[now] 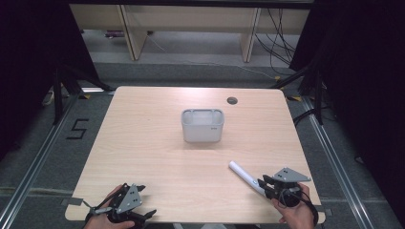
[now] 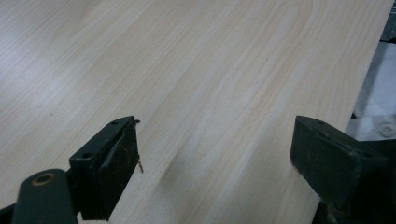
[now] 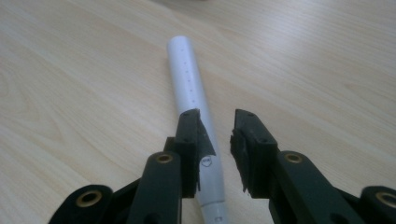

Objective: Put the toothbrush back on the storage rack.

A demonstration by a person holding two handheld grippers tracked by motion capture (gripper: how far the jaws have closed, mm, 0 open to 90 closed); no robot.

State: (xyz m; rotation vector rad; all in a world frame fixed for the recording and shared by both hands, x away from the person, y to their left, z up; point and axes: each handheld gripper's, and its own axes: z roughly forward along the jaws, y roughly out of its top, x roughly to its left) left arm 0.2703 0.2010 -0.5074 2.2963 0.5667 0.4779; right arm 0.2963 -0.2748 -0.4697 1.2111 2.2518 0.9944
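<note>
Right gripper (image 3: 215,130) sits low at the near right table (image 1: 143,143) edge, jaws partly parted around the white tube (image 3: 194,107), one pad beside it, no squeeze evident. Left gripper (image 2: 215,154) hangs wide, empty. Tube lies flat, long axis pointing up-left toward the grey bin (image 1: 202,126). Probably light, rigid, smooth plastic; likely rolls. Best grip mid-body, across the axis.

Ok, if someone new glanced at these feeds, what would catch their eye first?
Likely the white tube lying near the table's front right, between the right hand-held gripper's open jaws; one pad seems against it, the other stands clear. Next, the grey bin standing alone mid-table.
</note>
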